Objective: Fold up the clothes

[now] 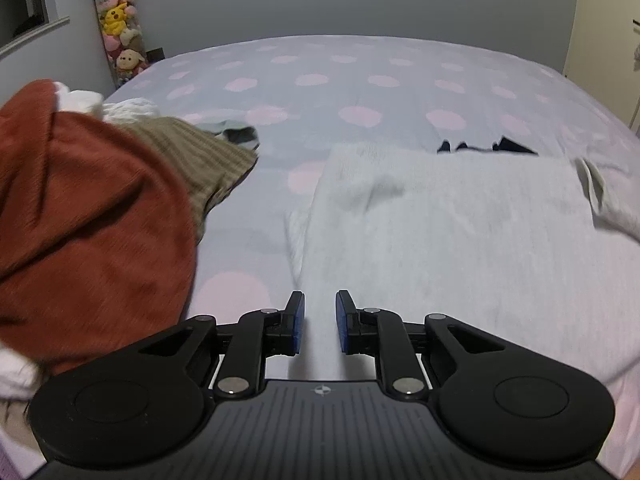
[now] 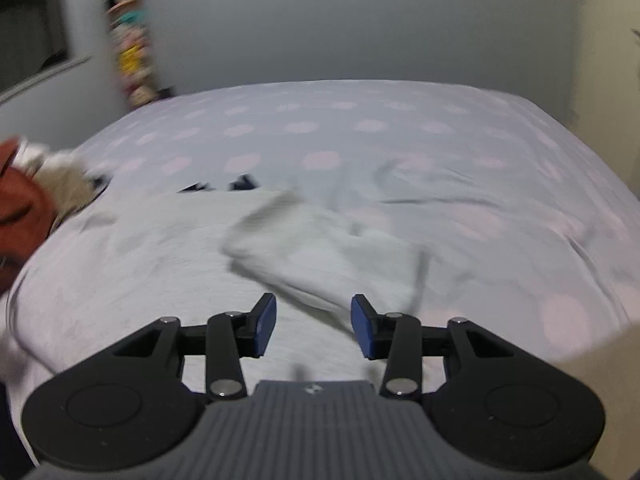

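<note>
A pale grey garment lies spread flat on the bed, with a sleeve folded in at its right side. My left gripper is open and empty just above the garment's near left edge. In the right wrist view the same garment shows with the folded sleeve lying across it. My right gripper is open and empty, hovering just in front of that sleeve. The right view is blurred.
A pile of clothes sits at the left: a rust-red knit on top, an olive ribbed piece and white items. The bed has a polka-dot sheet. A dark item peeks from behind the garment. Plush toys hang in the corner.
</note>
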Demonstrator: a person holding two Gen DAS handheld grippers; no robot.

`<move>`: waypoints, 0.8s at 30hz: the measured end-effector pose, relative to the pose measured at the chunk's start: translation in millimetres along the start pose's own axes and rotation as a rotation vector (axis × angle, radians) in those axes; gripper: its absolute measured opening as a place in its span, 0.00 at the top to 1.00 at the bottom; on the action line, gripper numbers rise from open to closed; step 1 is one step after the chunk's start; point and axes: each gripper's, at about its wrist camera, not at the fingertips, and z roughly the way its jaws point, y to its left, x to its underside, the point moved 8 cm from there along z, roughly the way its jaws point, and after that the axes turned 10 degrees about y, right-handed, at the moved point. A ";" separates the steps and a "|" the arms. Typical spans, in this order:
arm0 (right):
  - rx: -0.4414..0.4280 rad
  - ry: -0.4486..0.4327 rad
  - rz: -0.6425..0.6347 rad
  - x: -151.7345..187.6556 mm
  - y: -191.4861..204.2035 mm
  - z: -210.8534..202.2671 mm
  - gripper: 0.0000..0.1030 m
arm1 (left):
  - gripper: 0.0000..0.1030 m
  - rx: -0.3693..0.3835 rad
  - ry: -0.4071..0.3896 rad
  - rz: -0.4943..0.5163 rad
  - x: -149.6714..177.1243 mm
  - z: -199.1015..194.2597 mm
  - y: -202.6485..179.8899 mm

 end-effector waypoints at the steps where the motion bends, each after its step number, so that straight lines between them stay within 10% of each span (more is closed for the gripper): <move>1: 0.000 0.004 -0.040 -2.0 7.8 6.2 0.51 | 0.82 0.002 0.002 -0.001 -7.4 5.8 -0.8; 12: 0.072 0.047 -0.246 -14.3 36.2 74.4 0.52 | 0.81 0.045 0.041 -0.085 -48.7 69.6 2.8; 15: 0.120 0.025 -0.256 -22.3 28.9 84.2 0.80 | 0.95 0.043 0.015 -0.101 -49.6 72.3 4.6; 24: 0.258 -0.083 -0.057 -76.0 -42.6 72.3 0.89 | 0.97 0.005 -0.123 -0.170 -57.0 34.9 20.9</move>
